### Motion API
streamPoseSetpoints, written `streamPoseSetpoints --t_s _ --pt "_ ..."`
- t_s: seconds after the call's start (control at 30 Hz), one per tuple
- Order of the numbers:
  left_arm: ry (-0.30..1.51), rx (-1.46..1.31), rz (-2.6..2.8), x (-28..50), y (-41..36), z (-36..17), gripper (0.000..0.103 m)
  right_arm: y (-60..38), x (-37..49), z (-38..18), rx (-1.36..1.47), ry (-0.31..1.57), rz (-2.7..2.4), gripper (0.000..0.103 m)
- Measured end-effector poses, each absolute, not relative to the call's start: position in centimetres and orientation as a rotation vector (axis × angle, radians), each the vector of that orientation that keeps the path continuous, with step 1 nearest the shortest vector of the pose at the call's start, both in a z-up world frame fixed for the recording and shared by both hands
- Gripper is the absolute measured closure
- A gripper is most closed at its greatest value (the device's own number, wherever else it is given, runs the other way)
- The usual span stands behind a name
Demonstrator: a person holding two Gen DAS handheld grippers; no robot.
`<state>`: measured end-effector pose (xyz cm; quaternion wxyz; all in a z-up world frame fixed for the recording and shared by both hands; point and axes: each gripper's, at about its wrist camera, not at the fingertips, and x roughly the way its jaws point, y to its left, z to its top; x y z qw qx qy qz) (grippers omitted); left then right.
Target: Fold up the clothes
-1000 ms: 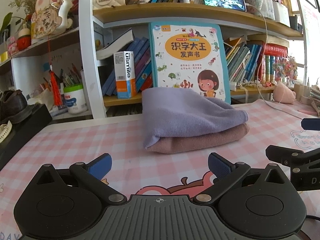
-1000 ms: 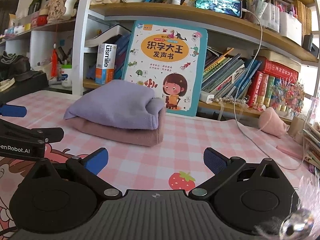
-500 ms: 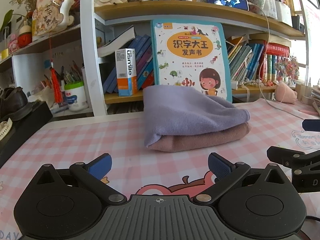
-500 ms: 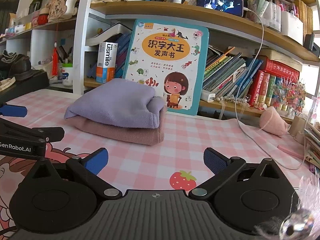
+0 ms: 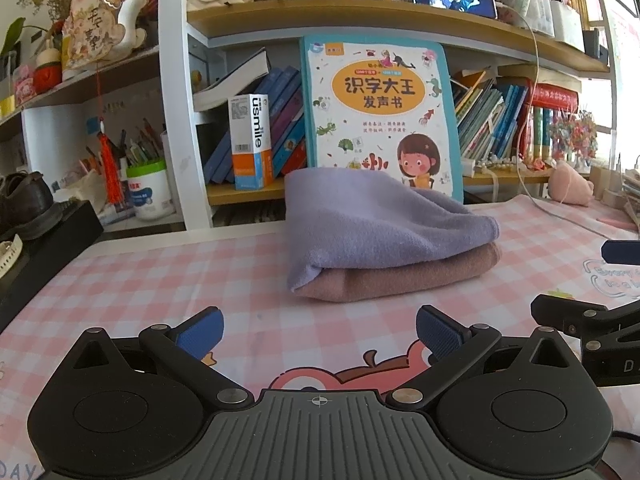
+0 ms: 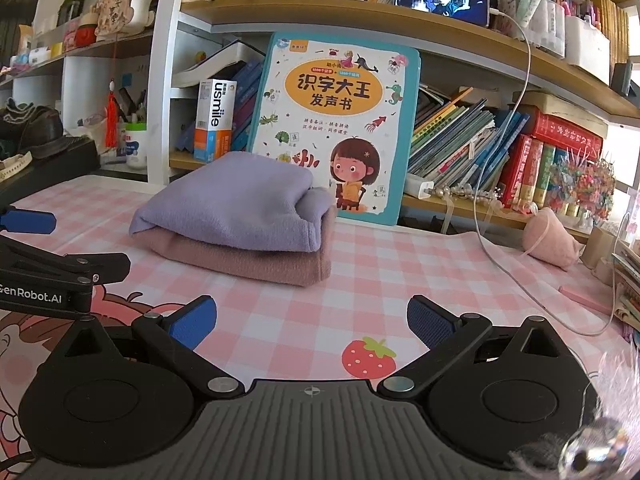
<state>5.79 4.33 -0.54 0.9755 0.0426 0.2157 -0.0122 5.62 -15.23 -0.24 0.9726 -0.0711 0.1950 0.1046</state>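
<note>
A folded lilac garment (image 5: 372, 224) lies on top of a folded dusty-pink garment (image 5: 400, 276) on the pink checked tablecloth (image 5: 160, 280). The stack also shows in the right wrist view, lilac (image 6: 236, 208) over pink (image 6: 256, 264). My left gripper (image 5: 319, 334) is open and empty, a short way in front of the stack. My right gripper (image 6: 312, 322) is open and empty, in front of and to the right of the stack. Each gripper shows at the edge of the other's view.
A large children's book (image 5: 380, 116) leans on the bookshelf right behind the stack. A white cable (image 6: 500, 256) runs across the table at the right, near a pink pouch (image 6: 552, 236). A black box with a shoe (image 5: 28, 208) stands at the left.
Both views show the stack very slightly closer and higher in frame. The garments have not moved and both grippers stay open.
</note>
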Motion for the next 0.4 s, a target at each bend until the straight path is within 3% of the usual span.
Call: streamPoseSetpoints --t_s 0.4 --pt "0.444 0.083 -0.012 5.94 4.37 -0.54 0.000 -15.12 5.69 -0.29 -0.149 0.398 0.213 0.001"
